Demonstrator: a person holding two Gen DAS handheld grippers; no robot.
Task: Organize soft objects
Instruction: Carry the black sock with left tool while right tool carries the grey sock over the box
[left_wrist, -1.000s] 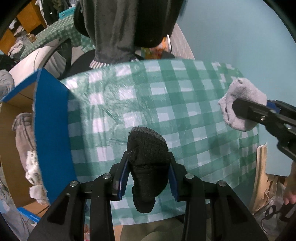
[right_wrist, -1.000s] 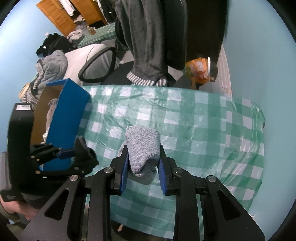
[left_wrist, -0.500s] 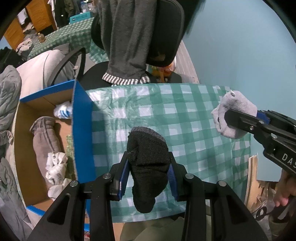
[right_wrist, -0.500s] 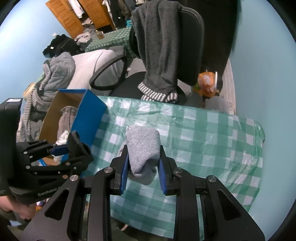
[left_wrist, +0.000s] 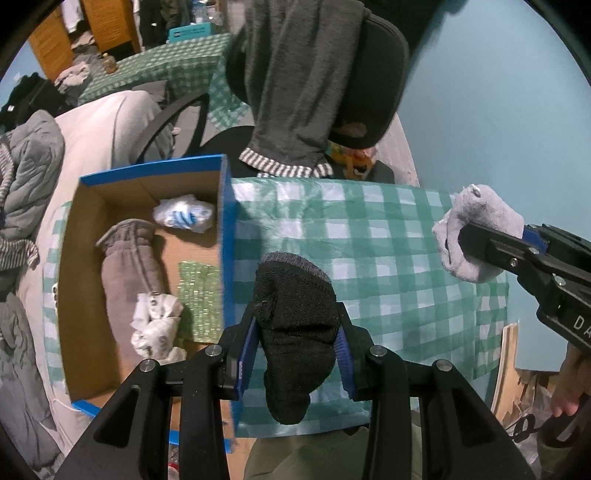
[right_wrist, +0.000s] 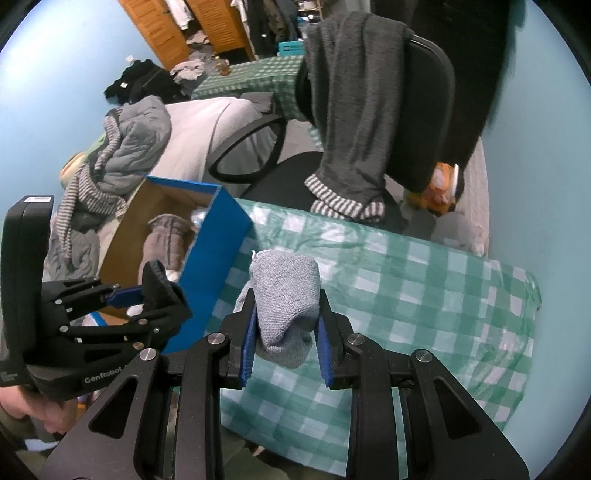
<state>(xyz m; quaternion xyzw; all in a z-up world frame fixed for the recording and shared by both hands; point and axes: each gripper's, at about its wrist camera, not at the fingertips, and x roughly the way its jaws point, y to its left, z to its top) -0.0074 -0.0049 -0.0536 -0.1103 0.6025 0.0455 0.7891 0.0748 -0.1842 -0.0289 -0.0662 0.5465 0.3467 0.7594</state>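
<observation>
The tabletop (left_wrist: 388, 236) is bare, so what remains is in the air. The box (left_wrist: 147, 173) at nine o'clock already holds soft things, likely the drop spot. The left gripper (left_wrist: 297, 354) clamps a black sock (left_wrist: 295, 317); the right gripper (right_wrist: 286, 343), its twin marked "GenRobot", grips a grey sock (right_wrist: 286, 291).

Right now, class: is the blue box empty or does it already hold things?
Not empty: the blue box holds a grey rolled garment and white bundles.
</observation>
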